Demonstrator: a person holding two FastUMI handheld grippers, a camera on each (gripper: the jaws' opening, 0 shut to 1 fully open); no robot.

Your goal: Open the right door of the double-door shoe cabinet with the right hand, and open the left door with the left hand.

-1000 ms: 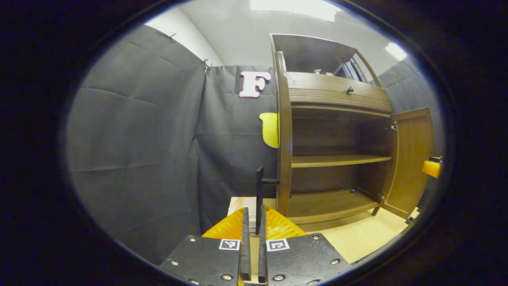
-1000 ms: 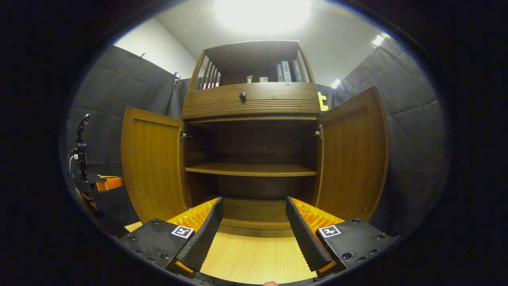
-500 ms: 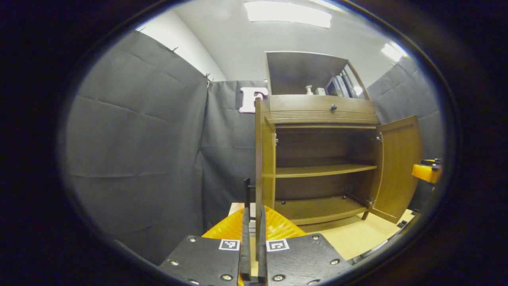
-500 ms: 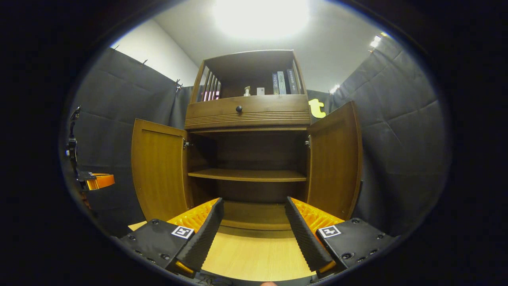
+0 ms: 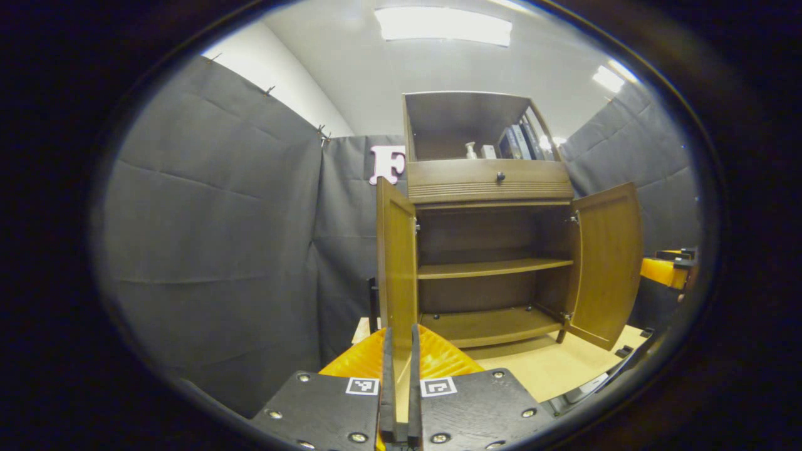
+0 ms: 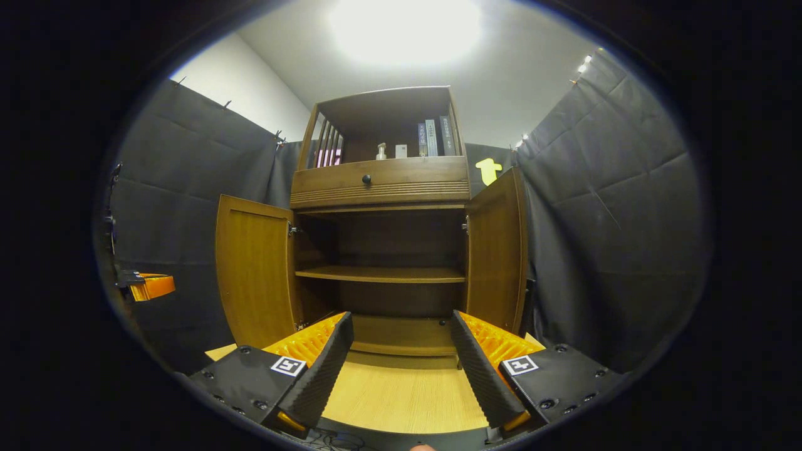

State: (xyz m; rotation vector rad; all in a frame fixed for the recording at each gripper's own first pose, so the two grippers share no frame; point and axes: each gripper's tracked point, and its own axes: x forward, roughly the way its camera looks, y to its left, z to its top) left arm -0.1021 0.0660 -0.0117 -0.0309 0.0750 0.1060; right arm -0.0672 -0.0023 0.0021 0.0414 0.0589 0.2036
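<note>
— Both doors?
— I see the shoe cabinet on the wooden floor, left door and right door swung wide.
— Tongs?
— My right gripper gapes empty; my left gripper is nearly closed, holding nothing.

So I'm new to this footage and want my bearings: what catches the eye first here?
The wooden shoe cabinet stands at centre with its left door and right door both swung wide, baring a shelf with nothing on it. Above the knobbed drawer, a few books stand in the top nook. The right gripper sits open in front.
</note>
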